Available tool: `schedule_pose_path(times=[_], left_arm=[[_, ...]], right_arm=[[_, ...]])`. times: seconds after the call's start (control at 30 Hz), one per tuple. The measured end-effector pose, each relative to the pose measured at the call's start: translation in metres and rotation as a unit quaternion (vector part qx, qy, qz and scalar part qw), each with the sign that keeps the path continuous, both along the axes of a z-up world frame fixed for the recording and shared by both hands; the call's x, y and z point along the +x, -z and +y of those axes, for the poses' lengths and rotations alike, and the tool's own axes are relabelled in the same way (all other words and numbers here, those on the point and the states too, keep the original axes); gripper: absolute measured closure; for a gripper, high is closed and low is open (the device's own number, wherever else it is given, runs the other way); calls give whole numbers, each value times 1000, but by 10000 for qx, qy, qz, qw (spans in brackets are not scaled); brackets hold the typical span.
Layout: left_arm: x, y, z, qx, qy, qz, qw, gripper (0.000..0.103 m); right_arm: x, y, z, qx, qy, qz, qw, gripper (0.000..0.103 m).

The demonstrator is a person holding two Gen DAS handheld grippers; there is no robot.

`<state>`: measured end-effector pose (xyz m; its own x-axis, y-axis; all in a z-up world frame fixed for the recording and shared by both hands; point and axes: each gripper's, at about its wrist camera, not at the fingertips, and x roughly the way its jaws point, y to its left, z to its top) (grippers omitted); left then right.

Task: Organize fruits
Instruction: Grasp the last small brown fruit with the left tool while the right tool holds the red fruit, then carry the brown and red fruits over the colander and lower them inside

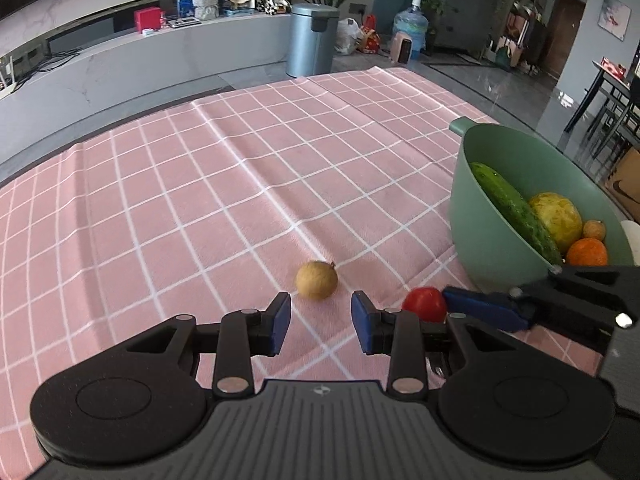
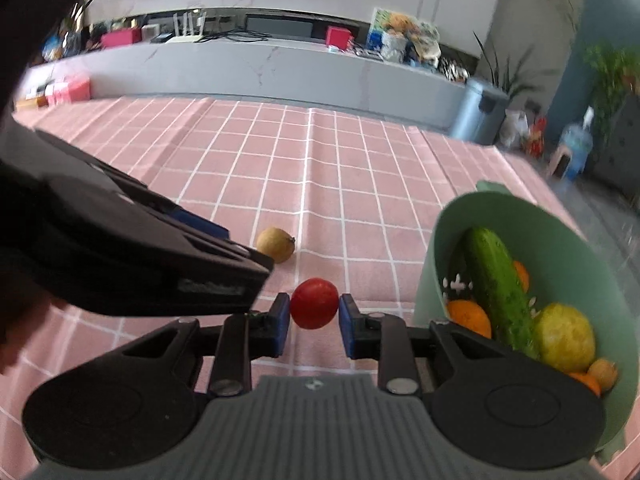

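Right gripper (image 2: 314,310) clamped on small round red tomato (image 2: 314,309); lift clear, carry to 3 o'clock into green plastic bowl (image 2: 440,240). Left gripper (image 1: 321,326) part-open, empty; tan round fruit (image 1: 317,280) at its 12 o'clock.

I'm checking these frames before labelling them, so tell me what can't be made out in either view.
- Bottom of the green bowl: left wrist view, covered by the cucumber and other fruit.
- Bowl's right side: left wrist view, cut off by the frame edge.
- Red tomato: left wrist view, partly behind the left gripper.
- Shelf clutter: right wrist view, blurred.
- Person's hand: right wrist view, dark, cut off at the edge.
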<state>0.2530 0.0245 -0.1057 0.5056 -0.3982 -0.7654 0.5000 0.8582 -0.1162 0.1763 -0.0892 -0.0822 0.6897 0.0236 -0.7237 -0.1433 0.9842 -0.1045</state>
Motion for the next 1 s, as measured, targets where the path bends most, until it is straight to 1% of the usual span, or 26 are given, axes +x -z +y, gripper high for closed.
schedule_pose_path(times=[0.1,0.23,0.3,0.4,0.57,0.67,0.9,1.0], left_arm=[[6,3,-7,121,44,6,9999,62],[8,5,-14,234,114,-35,9997,64],[9,5,-16,321,135,-59,9994,71],[11,7,-17,393,107,-57,9992,76],[11,7,-13,298,21,-23,9996,77],[4,3,-7,198,-88,-4,9998,77],[-31,-29,8,-10,-421,-95,9991,77],[-49,-47,10,-201,-513,-163,9983,77]], right_arm=[[1,1,-3,205,89,108,9997,81],[2,1,-4,308,125,165,9993,81],[2,1,-4,349,136,173,9991,81],[1,0,-5,390,144,166,9990,81],[0,-2,-10,471,143,205,9986,81],[0,-7,-13,538,87,187,9983,81],[-15,-27,-22,870,-182,106,9960,81],[-26,-41,-30,1047,-289,47,9941,81]])
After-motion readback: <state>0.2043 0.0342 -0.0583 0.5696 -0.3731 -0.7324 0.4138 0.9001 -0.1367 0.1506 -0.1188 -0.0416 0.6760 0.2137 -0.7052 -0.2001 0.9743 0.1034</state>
